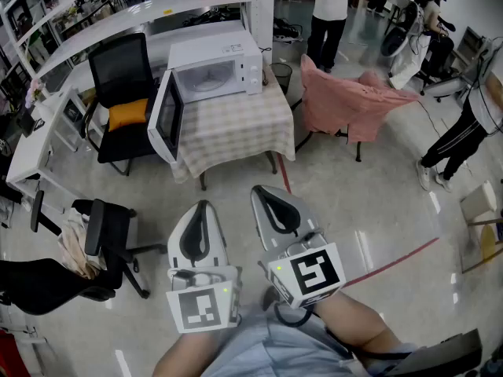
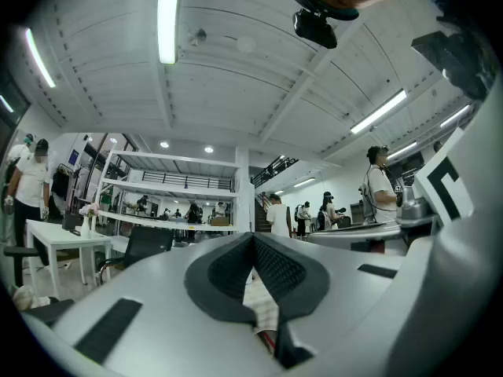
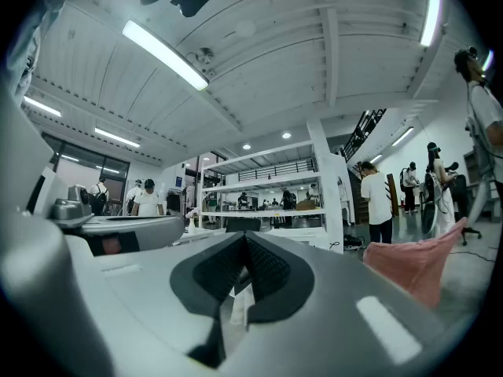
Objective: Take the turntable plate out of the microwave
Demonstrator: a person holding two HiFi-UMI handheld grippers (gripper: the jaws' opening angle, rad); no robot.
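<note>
A white microwave [image 1: 214, 67] stands at the back of a small table with a checked cloth [image 1: 232, 126], its door [image 1: 167, 118] swung open to the left. Inside its lit cavity the turntable plate [image 1: 206, 84] shows faintly. Both grippers are held well short of the table, over the floor. My left gripper [image 1: 202, 207] is shut with nothing between its jaws; in the left gripper view its pads [image 2: 271, 265] meet. My right gripper [image 1: 265, 191] is also shut and empty, its pads [image 3: 263, 269] together in the right gripper view.
A black office chair with an orange cushion [image 1: 124, 108] stands left of the table. A chair draped in pink cloth [image 1: 351, 104] is to the right. Another black chair [image 1: 106, 238] is near my left. People [image 1: 330, 10] stand at the back and right. Red tape [image 1: 393, 261] crosses the floor.
</note>
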